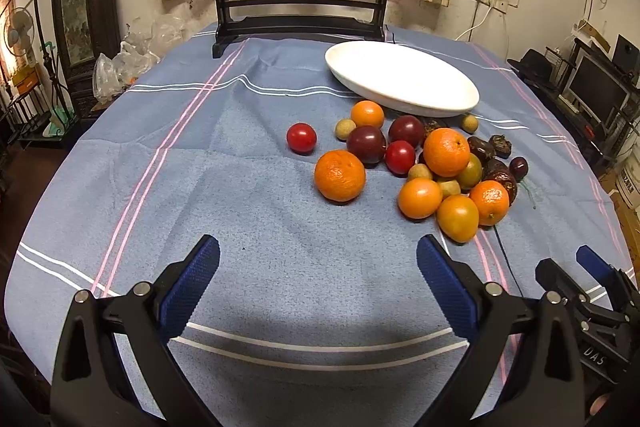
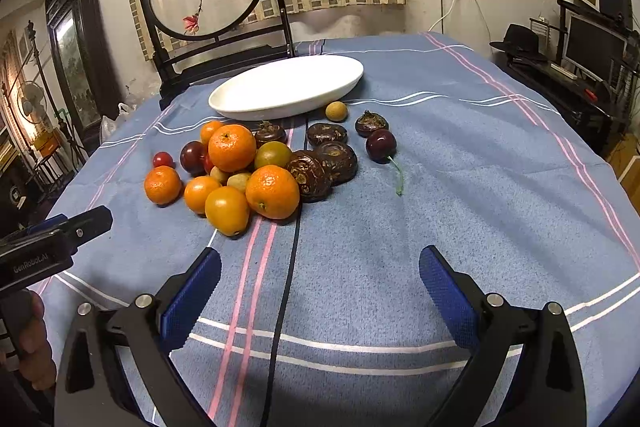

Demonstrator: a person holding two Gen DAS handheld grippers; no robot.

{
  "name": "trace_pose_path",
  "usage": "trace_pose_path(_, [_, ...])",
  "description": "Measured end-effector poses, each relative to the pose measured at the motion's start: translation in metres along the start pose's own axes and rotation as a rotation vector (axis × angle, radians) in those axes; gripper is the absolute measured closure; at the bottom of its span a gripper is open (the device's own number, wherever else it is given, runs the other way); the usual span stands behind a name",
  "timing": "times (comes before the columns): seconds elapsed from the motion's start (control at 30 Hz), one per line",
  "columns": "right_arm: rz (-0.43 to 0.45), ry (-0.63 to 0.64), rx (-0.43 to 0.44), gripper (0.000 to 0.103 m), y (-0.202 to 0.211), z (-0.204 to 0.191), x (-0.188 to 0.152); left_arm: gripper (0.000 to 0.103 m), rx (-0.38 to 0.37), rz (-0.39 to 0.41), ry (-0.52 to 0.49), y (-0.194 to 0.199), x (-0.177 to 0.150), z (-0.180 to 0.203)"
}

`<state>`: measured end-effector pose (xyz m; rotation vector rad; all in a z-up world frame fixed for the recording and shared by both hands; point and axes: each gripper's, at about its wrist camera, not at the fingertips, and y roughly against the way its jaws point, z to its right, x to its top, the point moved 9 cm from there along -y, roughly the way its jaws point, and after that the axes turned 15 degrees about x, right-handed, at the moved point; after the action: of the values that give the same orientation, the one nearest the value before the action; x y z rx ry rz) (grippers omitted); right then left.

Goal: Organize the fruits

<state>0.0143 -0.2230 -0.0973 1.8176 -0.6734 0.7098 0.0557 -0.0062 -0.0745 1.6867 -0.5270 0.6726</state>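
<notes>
Nearest you, your left hand-held gripper [image 1: 318, 261] and right hand-held gripper [image 2: 320, 271] both hover spread wide, pinching nothing. Beyond them every fruit sits loose on the tabletop [image 2: 460, 187]: oranges [image 2: 272, 191], dark chestnut-like pieces, a cherry [image 2: 381, 145]. Farther back, the white plate [image 2: 288, 87] is bare, so I judge nothing is sorted yet.

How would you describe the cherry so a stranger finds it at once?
Start at the white oval dish on the blue tablecloth. Just before it lies a fruit pile; the cherry sits at its right edge. It alone is glossy dark red with a green stem.
</notes>
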Motion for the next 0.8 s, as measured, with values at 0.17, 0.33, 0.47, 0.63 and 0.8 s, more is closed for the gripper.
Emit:
trace_pose_path(0.17, [-0.003, 0.0, 0.001, 0.004, 0.0, -0.0005, 0.0, 0.006, -0.004, 0.003, -0.008, 0.0009, 0.0009, 0.0022])
trace_pose_path(0.33, [-0.007, 0.002, 0.001, 0.004, -0.0025, -0.0001, -0.0012, 0.006, 0.005, 0.006, -0.003, 0.0017, 0.0025, 0.0011])
trace_pose_path(0.47, [-0.01, -0.001, 0.003, 0.004, -0.0031, 0.0003, -0.0024, 0.006, 0.009, 0.009, 0.002, 0.0018, 0.0023, 0.0002])
trace_pose_path(0.63, [-0.015, -0.005, 0.006, 0.004, -0.0062, 0.0005, -0.0031, 0.006, 0.009, 0.009, 0.002, 0.0013, 0.0023, 0.0001])
trace_pose_path(0.8, [-0.018, -0.009, 0.012, 0.004, -0.0084, 0.0003, -0.004, 0.006, 0.009, 0.008, 0.001, 0.0012, 0.002, 0.0003])
